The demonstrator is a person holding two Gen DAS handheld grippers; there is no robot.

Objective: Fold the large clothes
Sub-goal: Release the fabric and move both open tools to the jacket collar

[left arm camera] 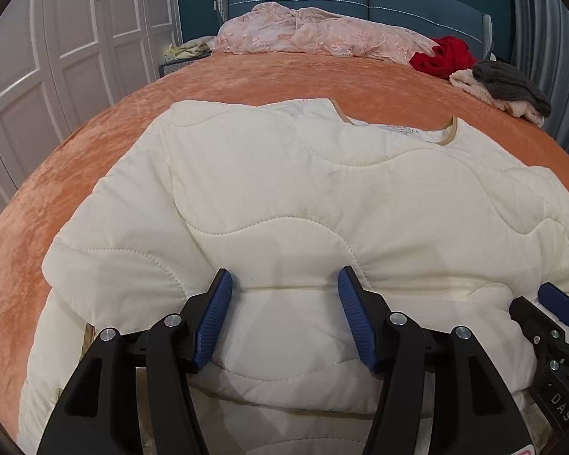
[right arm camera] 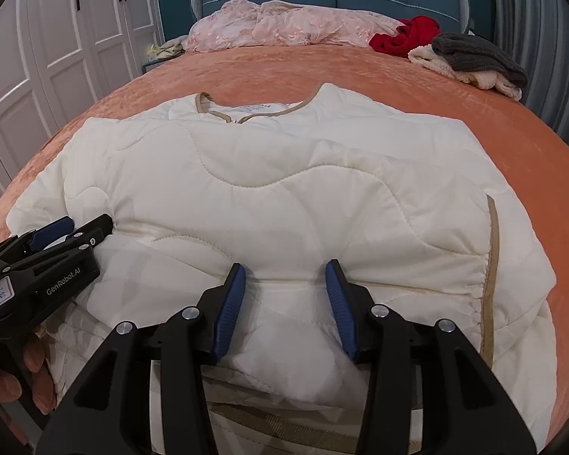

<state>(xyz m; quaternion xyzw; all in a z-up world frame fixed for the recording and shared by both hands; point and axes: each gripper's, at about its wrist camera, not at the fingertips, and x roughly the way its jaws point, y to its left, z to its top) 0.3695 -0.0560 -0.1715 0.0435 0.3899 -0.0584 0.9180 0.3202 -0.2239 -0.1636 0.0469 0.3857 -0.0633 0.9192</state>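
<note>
Closest to us, the left gripper [left arm camera: 284, 284] and the right gripper [right arm camera: 284, 278] both stand with jaws spread wide, gripping nothing, their blue pads pressed down on the near hem of the cream quilted jacket [left arm camera: 303, 189]. It lies across the near half of the bed [left arm camera: 246, 79], collar toward the headboard, already doubled along its near edge. We judge it light, puffy and springy, so folds may rebound and a thin pinch could slip. We would grab deep at the hem corners or the tan-trimmed edge [right arm camera: 493, 250].
</note>
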